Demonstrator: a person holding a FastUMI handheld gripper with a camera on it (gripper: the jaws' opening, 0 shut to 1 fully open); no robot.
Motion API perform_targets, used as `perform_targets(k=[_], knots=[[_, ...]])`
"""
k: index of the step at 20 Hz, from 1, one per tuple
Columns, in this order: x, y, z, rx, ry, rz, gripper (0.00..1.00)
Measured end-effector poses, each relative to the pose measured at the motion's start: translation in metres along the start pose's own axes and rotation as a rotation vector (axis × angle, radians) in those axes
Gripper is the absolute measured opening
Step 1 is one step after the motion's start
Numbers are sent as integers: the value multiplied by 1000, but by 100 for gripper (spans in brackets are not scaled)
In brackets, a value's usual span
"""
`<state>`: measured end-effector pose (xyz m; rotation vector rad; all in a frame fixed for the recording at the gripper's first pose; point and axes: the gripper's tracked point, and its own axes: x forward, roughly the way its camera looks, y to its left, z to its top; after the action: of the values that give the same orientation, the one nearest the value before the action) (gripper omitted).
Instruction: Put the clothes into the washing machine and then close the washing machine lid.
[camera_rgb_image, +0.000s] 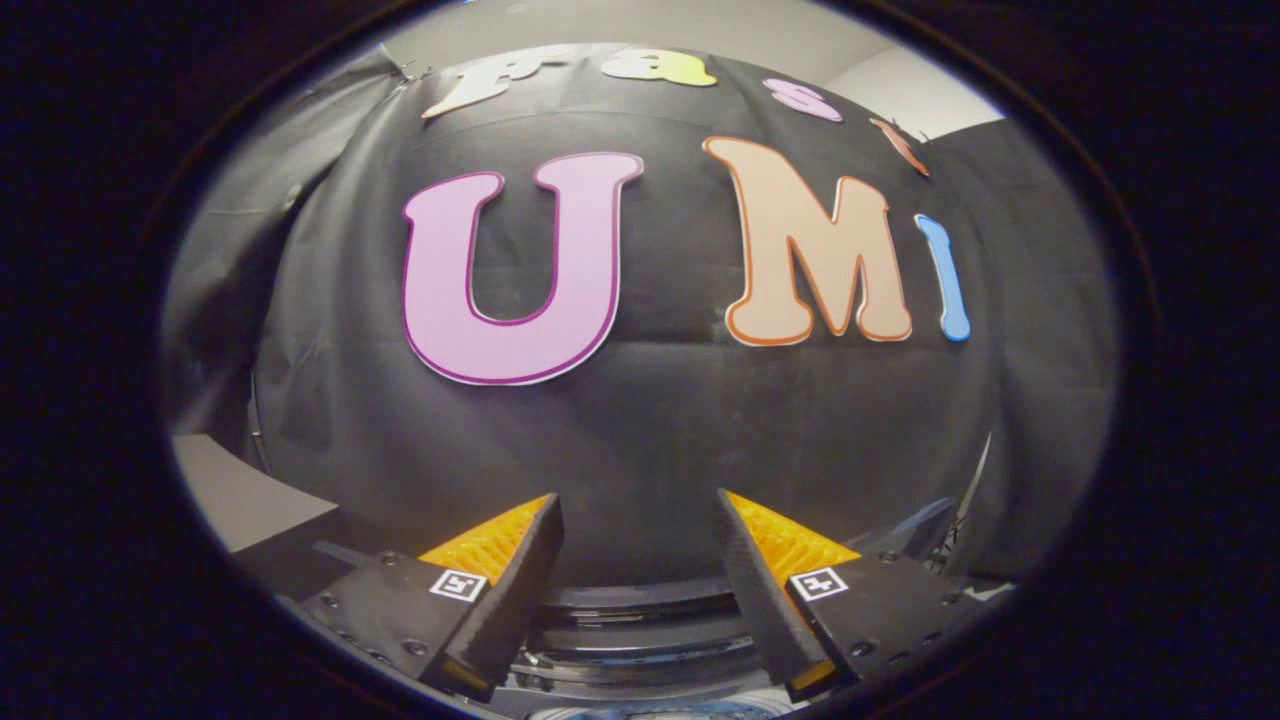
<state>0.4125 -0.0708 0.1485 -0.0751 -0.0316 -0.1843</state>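
My gripper (638, 502) points at the booth's black cloth wall, held high and level. Its two fingers (520, 565) stand apart, open, with nothing between them. Below and between the fingers lies a dark ribbed round rim (640, 625) with a bluish glint under it; I cannot tell for sure that it is the washing machine. A dark curved panel (915, 535) rises beyond the right finger, possibly a raised lid.
The black cloth wall (640, 420) stands close ahead. A strip of pale floor or wall (235, 495) shows beyond the left finger, next to a dark flat edge (300, 550).
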Motion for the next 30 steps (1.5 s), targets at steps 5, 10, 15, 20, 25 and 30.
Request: perform_targets(k=[5,10,15,20,25,30], knots=[[-18,-3,-4,-3,13,1,94],[-28,-4,-3,8,8,-5,94],[-35,-5,-4,9,-18,-1,94],[-43,-6,-6,5,-7,-4,94],[-51,-6,-8,7,-23,-2,94],[-59,-7,-11,5,-19,-6,94]])
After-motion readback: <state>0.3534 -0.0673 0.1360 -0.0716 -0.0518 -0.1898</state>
